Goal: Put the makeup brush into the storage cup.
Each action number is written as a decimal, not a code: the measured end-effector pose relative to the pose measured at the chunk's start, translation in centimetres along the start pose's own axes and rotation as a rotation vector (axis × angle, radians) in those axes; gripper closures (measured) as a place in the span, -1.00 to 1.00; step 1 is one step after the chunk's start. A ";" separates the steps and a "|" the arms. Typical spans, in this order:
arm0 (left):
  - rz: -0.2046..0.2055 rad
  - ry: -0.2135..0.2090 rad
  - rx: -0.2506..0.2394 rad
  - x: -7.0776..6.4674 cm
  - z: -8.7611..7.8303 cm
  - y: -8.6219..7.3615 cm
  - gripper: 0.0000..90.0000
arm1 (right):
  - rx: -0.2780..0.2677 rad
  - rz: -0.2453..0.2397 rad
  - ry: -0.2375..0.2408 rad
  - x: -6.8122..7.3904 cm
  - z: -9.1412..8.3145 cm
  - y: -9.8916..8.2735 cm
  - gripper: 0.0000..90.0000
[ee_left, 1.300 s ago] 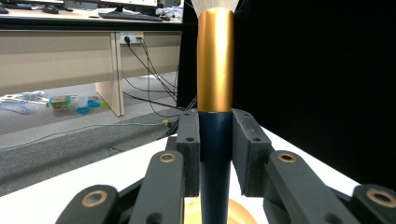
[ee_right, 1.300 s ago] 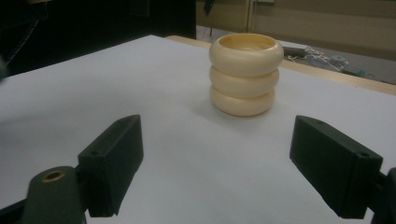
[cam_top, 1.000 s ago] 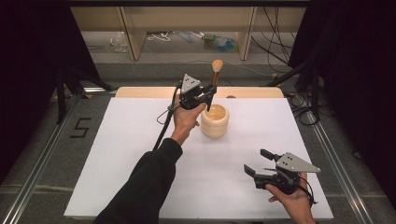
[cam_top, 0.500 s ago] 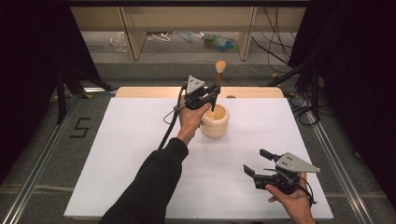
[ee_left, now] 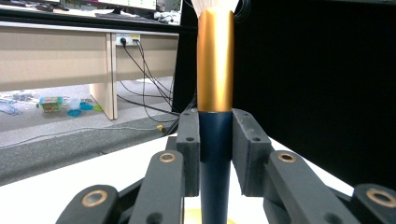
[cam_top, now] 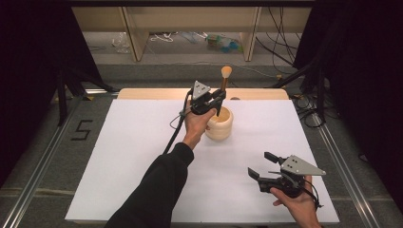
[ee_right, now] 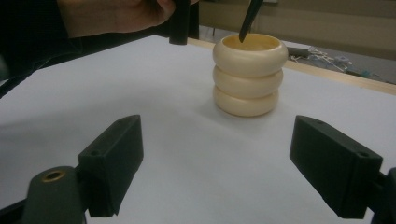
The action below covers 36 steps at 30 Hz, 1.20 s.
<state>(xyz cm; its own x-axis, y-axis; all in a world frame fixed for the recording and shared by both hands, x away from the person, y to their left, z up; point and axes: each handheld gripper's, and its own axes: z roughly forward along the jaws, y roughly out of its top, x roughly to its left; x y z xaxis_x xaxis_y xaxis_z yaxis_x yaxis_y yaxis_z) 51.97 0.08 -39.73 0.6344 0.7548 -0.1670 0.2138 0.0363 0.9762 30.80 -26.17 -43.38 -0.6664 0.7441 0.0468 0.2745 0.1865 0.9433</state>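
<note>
Lower now, brush (cam_top: 225, 80) in left gripper (cam_top: 215, 100), over "5"-marked floor (cam_top: 81, 130).

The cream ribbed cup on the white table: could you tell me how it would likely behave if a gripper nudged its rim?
The cup stands taller than wide on a narrower base, so a high push might tip it. It looks rigid, probably wood. The white table looks smooth, so a low push would more likely slide it.

We count one brush (cam_top: 226, 76), one ringed cup (cam_top: 220, 124) and one white table (cam_top: 142, 156). We see two grippers, the left (cam_top: 211, 100) and the right (cam_top: 262, 164), and two hands, one (cam_top: 196, 122) on each (cam_top: 297, 204).
</note>
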 end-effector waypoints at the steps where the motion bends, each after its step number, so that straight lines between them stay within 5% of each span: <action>1: 0.001 0.001 0.000 0.0 0.0 -0.1 0.65 | 0.000 -0.001 0.000 0.0 0.0 0.0 -0.59; 36: 0.011 -0.002 0.033 0.3 0.6 -3.0 0.65 | -0.003 -0.006 0.001 0.0 0.0 0.0 -0.59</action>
<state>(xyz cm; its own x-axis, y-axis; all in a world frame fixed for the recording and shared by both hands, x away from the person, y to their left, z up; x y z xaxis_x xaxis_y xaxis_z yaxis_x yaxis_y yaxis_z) 51.98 -0.16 -42.84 0.6385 0.7534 -0.1570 0.2311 0.0069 0.9729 30.77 -26.19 -43.37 -0.6685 0.7425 0.0413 0.2687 0.1893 0.9444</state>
